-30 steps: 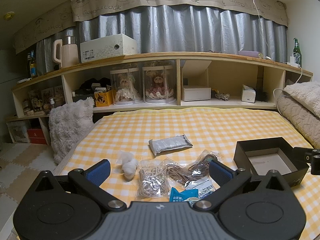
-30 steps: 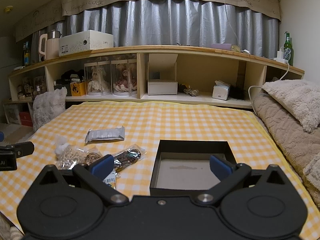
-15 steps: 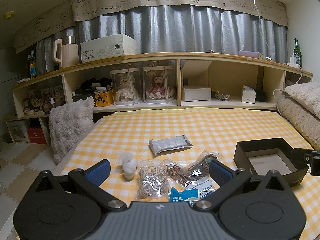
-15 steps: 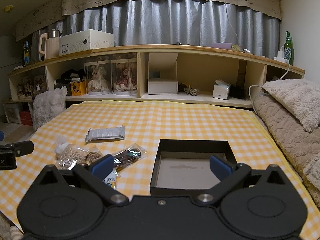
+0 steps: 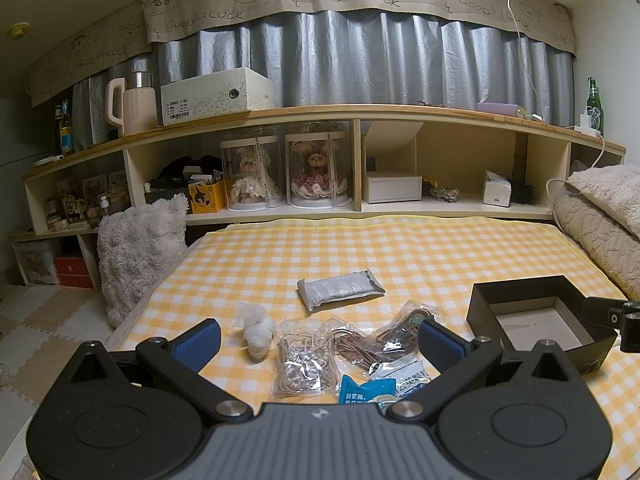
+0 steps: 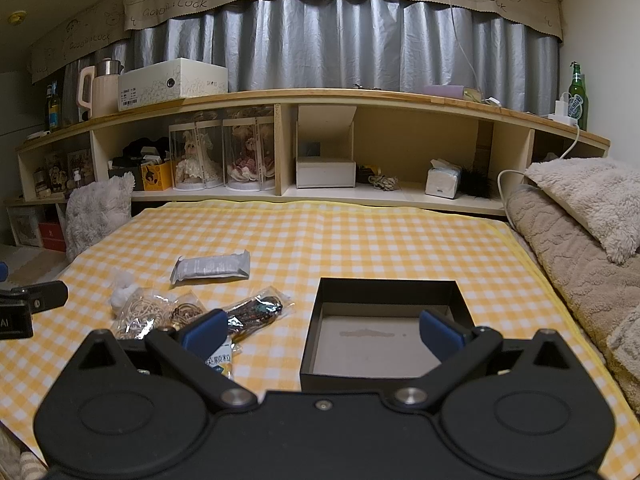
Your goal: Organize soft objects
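Several soft packets lie on the yellow checked cloth (image 5: 400,248): a grey foil pack (image 5: 340,289), a white cotton wad (image 5: 256,330), clear bags of rubber bands (image 5: 304,356) and of dark hair ties (image 5: 384,336), and a blue-and-white sachet (image 5: 368,390). My left gripper (image 5: 318,344) hovers open just above and short of them. An empty black box (image 6: 384,328) sits to their right, with my right gripper (image 6: 322,334) open over its near left edge. In the right wrist view the grey foil pack (image 6: 212,267) and the hair-tie bag (image 6: 256,312) lie left of the box.
A wooden shelf unit (image 5: 360,120) runs along the back with doll cases (image 5: 284,172), boxes and a tissue pack. A fluffy grey cushion (image 5: 136,252) leans at the bed's left edge. Beige blankets (image 6: 580,248) pile up on the right.
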Demonstrator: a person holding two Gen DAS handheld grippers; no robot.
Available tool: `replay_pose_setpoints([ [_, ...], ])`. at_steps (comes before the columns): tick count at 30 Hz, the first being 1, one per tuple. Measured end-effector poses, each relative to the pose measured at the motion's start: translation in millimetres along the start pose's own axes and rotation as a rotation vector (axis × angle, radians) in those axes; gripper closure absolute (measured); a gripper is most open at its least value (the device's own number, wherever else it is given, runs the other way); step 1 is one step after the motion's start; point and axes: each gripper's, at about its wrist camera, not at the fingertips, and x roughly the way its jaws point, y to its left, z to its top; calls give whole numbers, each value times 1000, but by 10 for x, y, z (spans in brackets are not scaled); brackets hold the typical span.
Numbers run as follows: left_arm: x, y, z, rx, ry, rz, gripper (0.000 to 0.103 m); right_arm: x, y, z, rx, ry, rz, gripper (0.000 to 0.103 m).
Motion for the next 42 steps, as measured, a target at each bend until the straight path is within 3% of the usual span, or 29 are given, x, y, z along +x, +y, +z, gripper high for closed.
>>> replay_pose_setpoints([
  [20,-4,0,0,-1,-2,0,0,-4,7,-2,-1,0,0,0],
  [30,-48,-21,72,-38,-43,-12,0,-20,29,13,-6,-20,5,0],
  [37,82,-68,217,-7,-91,1,0,-13,52,123,-8,-48,8,0],
  [42,231,-8,353,-49,-116,-13,0,75,102,285,-18,-65,26,0],
])
